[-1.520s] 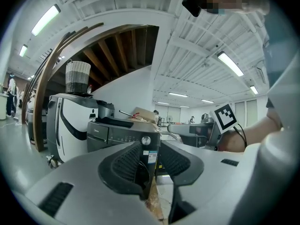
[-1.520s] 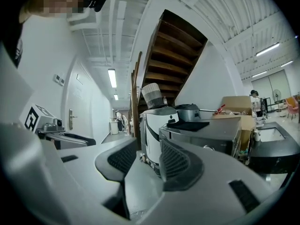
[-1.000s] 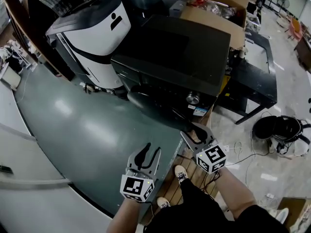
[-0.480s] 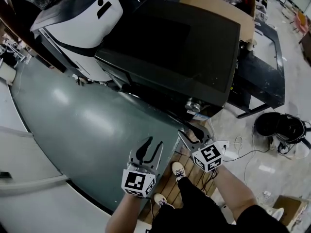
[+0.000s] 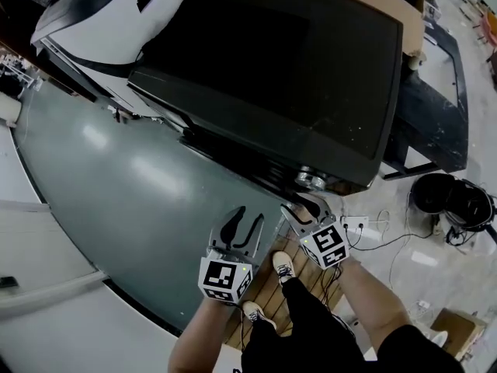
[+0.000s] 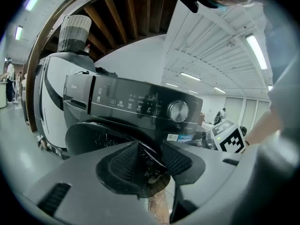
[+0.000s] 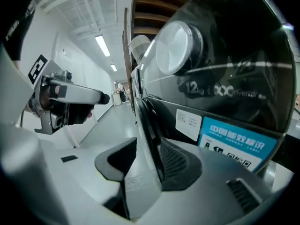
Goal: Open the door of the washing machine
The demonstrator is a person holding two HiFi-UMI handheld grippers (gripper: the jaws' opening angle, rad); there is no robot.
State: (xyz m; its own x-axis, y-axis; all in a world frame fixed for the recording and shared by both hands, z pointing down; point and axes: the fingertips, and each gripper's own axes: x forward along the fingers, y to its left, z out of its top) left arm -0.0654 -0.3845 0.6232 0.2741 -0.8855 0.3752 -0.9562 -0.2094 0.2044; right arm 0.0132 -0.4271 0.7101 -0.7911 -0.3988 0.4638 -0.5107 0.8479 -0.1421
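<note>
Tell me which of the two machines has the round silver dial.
The dark washing machine: its dial sits on the front panel. The white machine beside it shows none.

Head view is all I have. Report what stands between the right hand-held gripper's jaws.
Observer: The right gripper view shows the right hand-held gripper open, with the door edge running between its jaws.
Operator: Now the left one.
Observer: The left hand-held gripper is opening, with nothing between its jaws; the door lies ahead.
Operator: Check the front panel.
Observer: A blue label sits below the knob.
</note>
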